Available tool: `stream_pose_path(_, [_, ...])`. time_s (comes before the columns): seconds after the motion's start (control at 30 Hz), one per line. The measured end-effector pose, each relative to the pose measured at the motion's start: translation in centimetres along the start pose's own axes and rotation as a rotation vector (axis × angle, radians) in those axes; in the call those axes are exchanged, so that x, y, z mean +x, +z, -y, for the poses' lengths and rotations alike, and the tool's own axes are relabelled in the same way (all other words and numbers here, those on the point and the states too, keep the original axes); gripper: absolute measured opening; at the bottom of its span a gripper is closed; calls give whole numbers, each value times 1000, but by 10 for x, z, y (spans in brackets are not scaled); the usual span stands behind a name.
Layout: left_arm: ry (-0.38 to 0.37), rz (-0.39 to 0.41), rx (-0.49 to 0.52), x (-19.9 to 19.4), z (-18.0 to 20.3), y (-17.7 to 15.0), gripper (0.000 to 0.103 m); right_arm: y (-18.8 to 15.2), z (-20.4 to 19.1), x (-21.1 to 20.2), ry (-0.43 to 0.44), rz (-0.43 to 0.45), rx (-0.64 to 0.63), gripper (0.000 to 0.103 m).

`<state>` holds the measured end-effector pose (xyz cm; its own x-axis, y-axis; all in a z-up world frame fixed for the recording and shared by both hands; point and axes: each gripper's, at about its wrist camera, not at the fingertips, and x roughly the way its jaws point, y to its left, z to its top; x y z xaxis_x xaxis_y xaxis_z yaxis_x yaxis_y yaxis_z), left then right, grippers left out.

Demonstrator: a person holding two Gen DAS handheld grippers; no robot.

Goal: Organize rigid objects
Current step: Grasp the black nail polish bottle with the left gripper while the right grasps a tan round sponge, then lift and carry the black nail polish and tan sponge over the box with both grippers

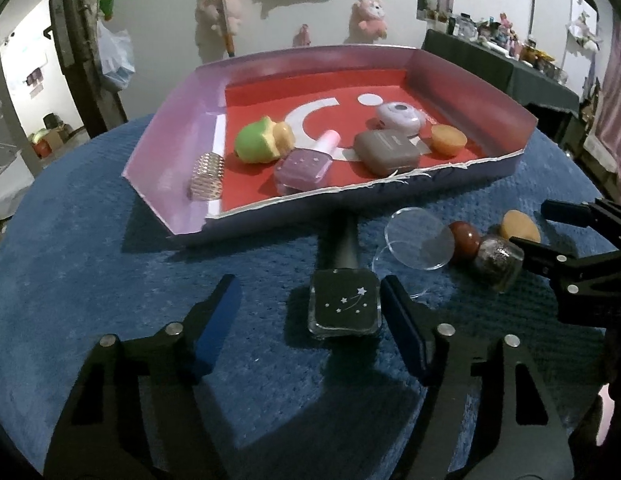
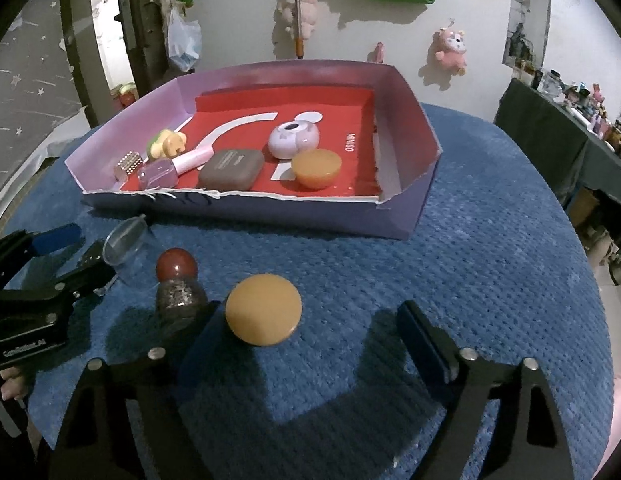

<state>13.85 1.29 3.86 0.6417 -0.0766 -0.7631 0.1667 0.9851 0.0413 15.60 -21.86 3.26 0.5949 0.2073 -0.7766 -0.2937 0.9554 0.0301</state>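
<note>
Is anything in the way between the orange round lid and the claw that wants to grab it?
No. The orange lid lies on the blue cloth between the right gripper's open jaws, with nothing in that gap. The glitter bottle stands just outside one finger, close enough that it might get nudged.

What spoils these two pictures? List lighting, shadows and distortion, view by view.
Left wrist view: dim, fisheye bends the tray and darkens the corners; the left gripper throws hard shadows across the blue cloth. Right wrist view: same curvature, shadow under the orange disc.
</note>
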Motion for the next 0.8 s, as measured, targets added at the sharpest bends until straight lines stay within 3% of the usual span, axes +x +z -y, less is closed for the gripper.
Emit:
stream_pose_path(0.2, [-54, -25, -7, 7, 1, 1, 49, 0, -2, 3, 26, -6, -11, 74])
stream_pose_path(0.3, [-86, -20, -6, 7, 1, 1, 33, 0, -5, 3, 34, -1, -26, 64])
stream_pose_path(0.37, [-82, -15, 0, 5, 3, 0, 34, -1, -10, 1, 45, 11, -49, 42])
stream_pose_path(0.4, [-82, -13, 0, 5, 3, 0, 34, -1, -12, 0, 52, 16, -58, 40])
stream_pose_path(0.8, [-123, 47, -3, -23, 7, -1, 33, -2, -12, -22, 43, 90, -54, 40])
